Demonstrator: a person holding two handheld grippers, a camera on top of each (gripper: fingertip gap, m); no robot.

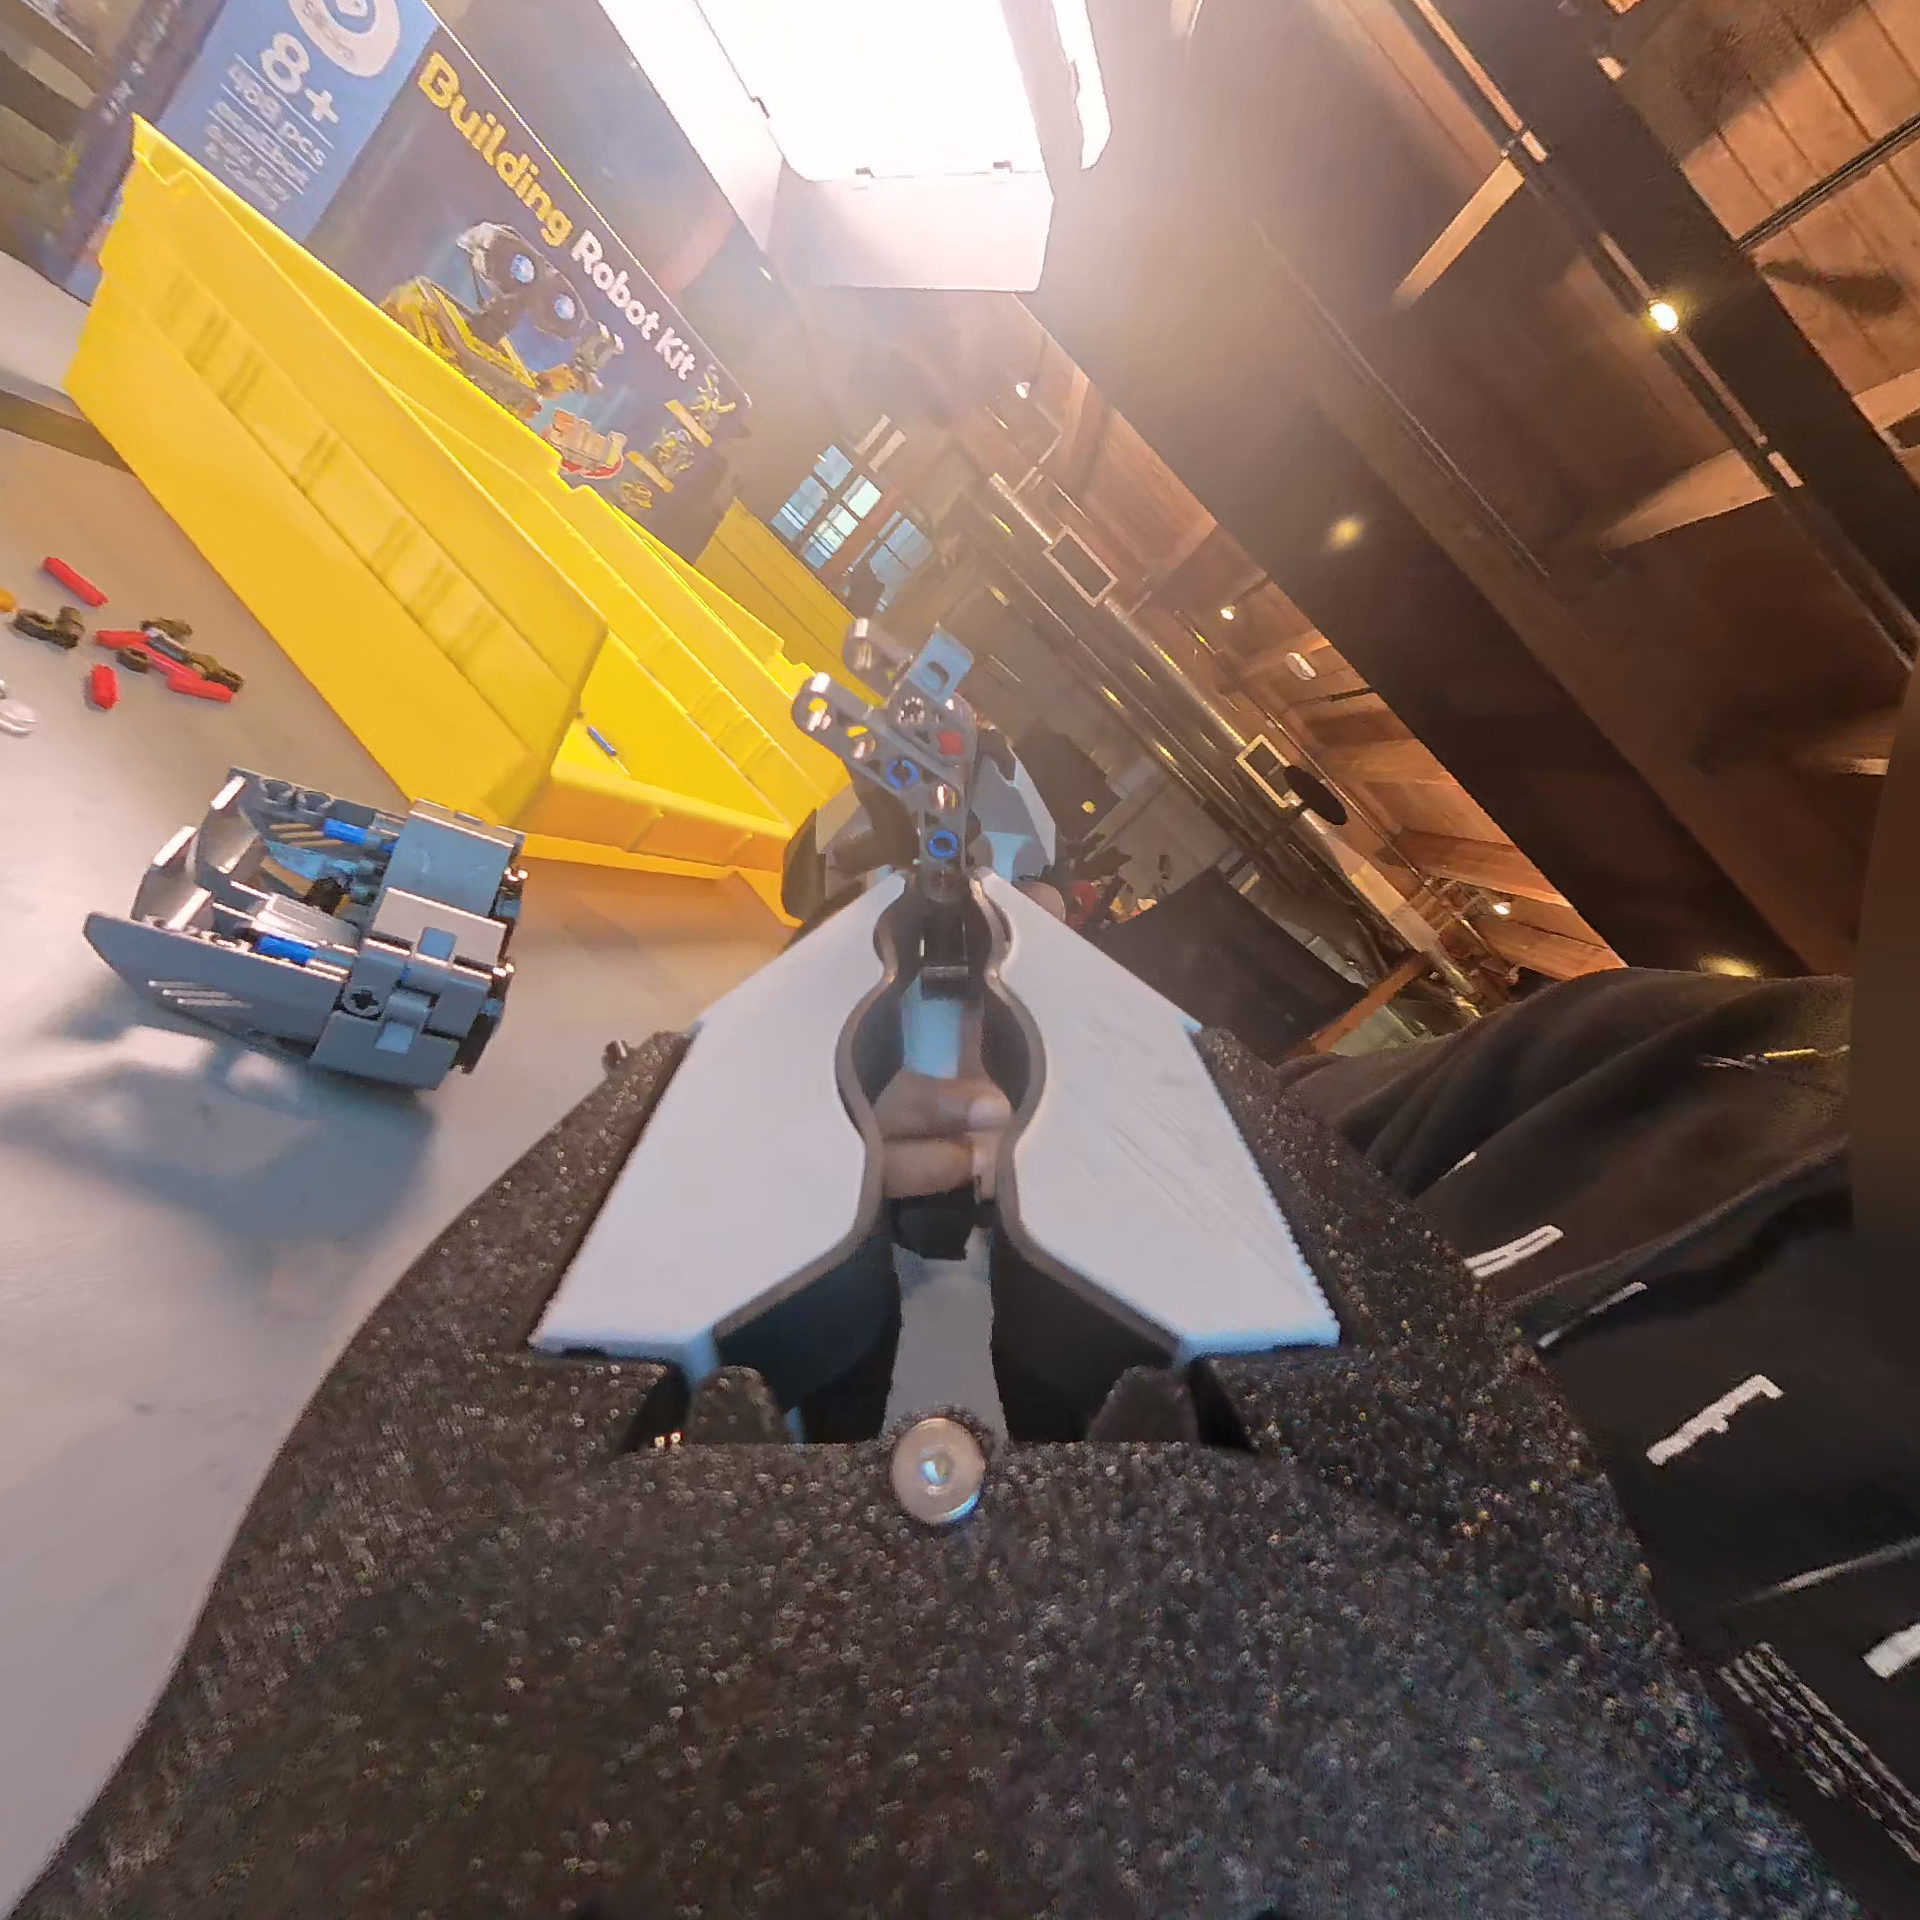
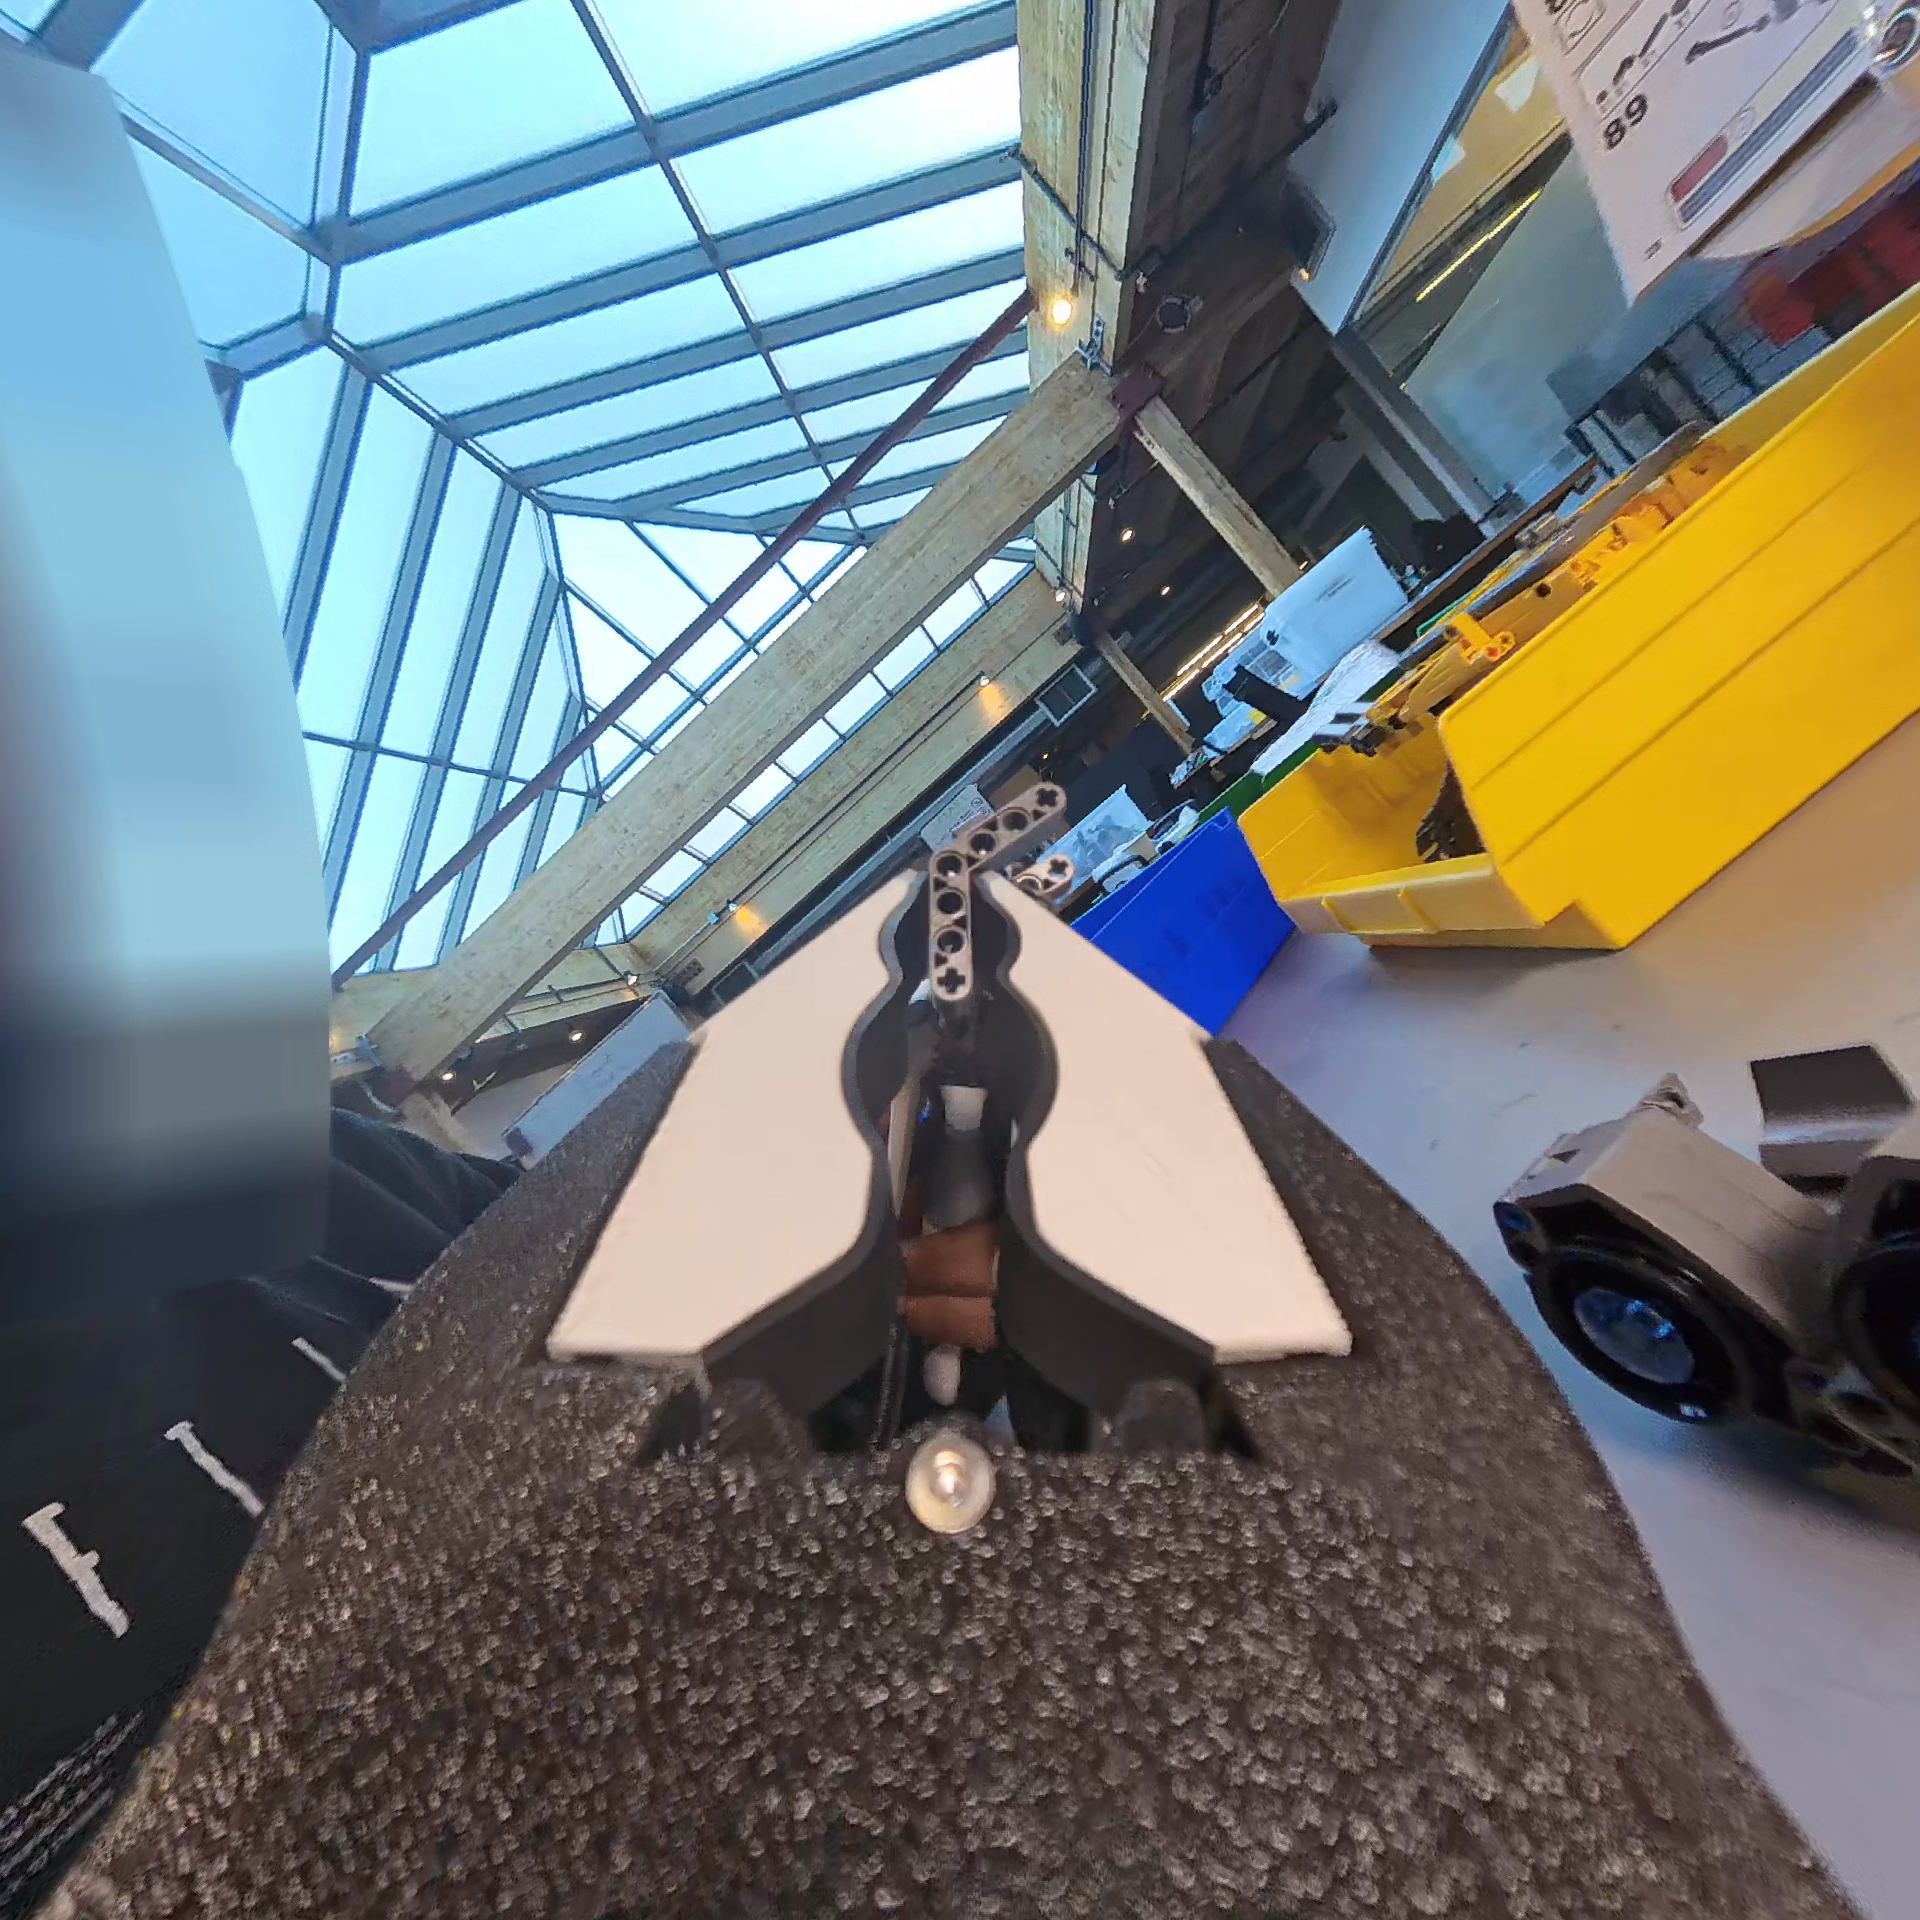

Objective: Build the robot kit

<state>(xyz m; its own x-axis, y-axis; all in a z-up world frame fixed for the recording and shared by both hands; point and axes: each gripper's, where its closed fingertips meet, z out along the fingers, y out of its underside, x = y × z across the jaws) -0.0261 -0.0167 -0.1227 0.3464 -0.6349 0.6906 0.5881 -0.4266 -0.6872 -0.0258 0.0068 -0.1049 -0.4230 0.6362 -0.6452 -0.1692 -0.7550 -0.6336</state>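
Grey bench [image 1: 156, 1195] is carrying yellow bins [image 1: 343, 540] at 10 o'clock and a grey brick-built chassis [image 1: 312, 945] at 9. Left gripper [image 1: 940, 883] is lifting clear of it, jaws nearly closed, pinching a grey beam assembly [image 1: 914, 748] with blue pins. Right gripper [image 2: 961, 894] is pointing at the skylight [image 2: 623, 312], jaws narrow, clamping a bent grey beam [image 2: 961, 894]; blue bin [image 2: 1184, 914] at 2.

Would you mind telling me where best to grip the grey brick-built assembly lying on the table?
I would grip the grey assembly across its blocky end, nearest the left gripper, coming from above. Its sides look flat and parallel there; the other end tapers into slanted panels that fingers might slip off.
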